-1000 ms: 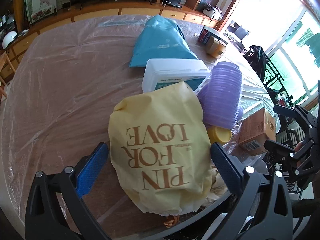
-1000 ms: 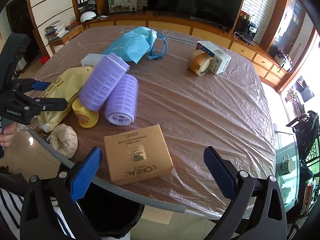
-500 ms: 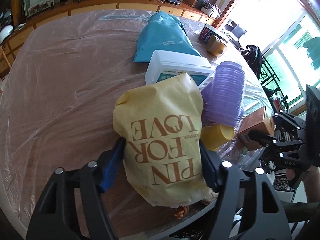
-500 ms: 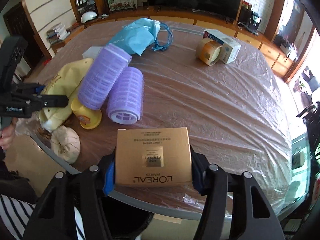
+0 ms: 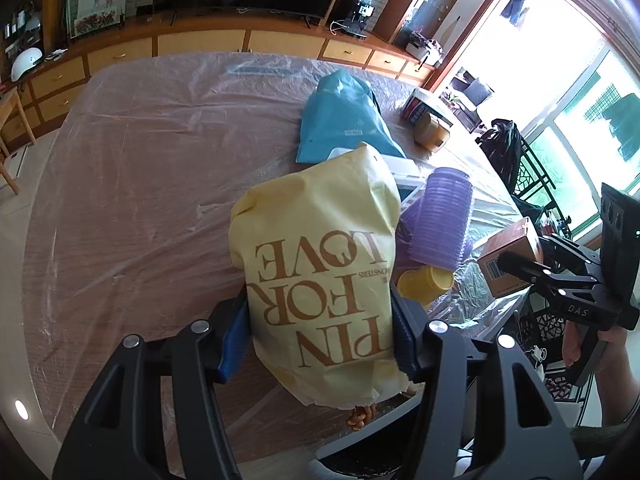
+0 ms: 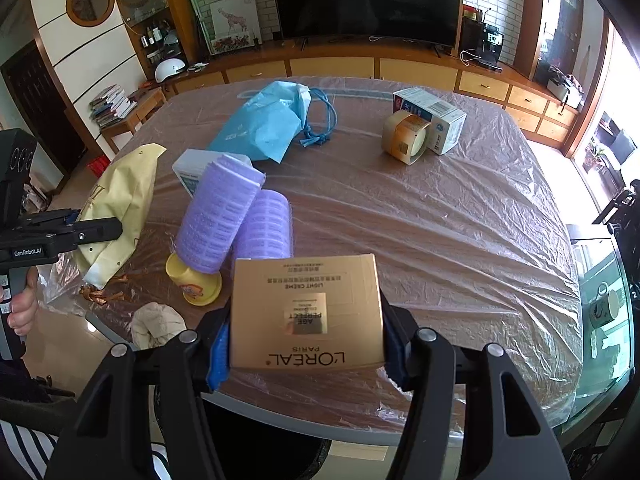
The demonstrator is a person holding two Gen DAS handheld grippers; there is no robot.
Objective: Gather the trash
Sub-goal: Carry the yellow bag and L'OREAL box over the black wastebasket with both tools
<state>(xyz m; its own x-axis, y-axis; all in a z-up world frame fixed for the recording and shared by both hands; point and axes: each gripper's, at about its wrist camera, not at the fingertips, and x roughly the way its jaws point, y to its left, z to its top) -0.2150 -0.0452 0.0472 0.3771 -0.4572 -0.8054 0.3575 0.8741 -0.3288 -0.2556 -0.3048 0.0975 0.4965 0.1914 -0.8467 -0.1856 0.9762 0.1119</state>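
Both jaws were spread wide a second ago; now both grip. Left hand-held gripper (image 5: 320,334) has its jaws still closing, pads pressed into the sides of the yellow bag (image 5: 320,272), which bulges between them. Bag's far end now sits higher in the left view, covering most of the white tub (image 5: 404,176) behind it; its lower end is at the near-left edge of the surface (image 5: 132,184). Right hand-held gripper (image 6: 306,344) pinches the gold box (image 6: 306,312) by its two sides at the near edge. Purple rollers (image 6: 236,224), yellow cup (image 6: 196,284), blue bag (image 6: 264,124) unmoved.
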